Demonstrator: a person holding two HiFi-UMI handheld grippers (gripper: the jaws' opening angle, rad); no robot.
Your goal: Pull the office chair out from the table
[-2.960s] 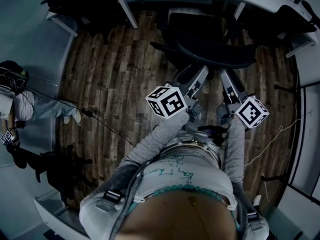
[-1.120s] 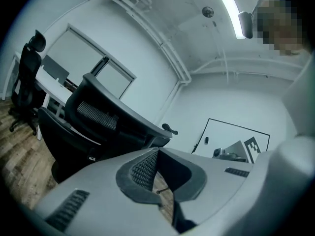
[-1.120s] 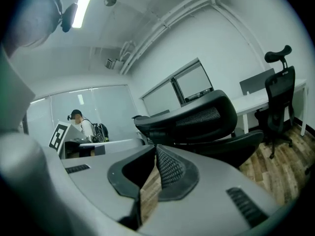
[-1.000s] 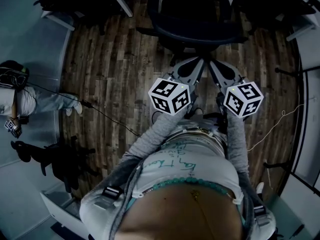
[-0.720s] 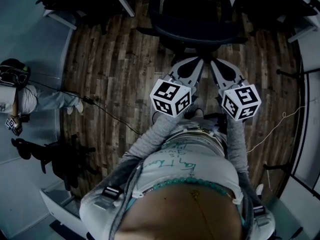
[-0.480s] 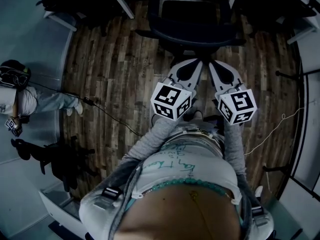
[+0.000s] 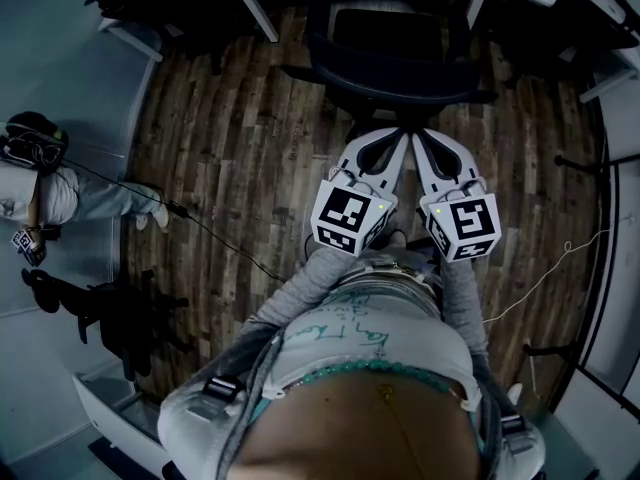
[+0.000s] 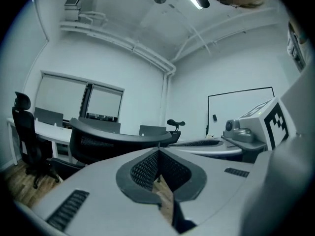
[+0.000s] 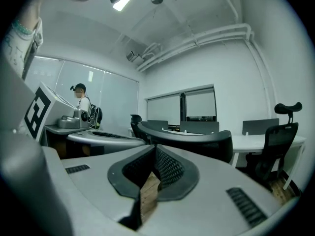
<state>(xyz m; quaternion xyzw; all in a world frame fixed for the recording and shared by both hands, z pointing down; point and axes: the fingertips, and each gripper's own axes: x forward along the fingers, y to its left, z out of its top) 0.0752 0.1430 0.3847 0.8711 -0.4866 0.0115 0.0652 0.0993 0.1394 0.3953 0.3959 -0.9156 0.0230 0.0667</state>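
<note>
Left hand-held gripper (image 8: 158, 151) closed, right hand-held gripper (image 9: 154, 147) closed, office chair (image 7: 400, 73) ahead

Head view: from above the person, steeply down onto the chair (image 7: 400, 68) and floor (image 7: 220, 148).
Left gripper view: rides the left gripper (image 8: 158, 151), level, own jaws close up, chair back just beyond.
Right gripper view: rides the right gripper (image 9: 154, 149), near level, equally close.
Shared: chair in all 3 views; table (image 9: 266, 141) in both gripper views.
</note>
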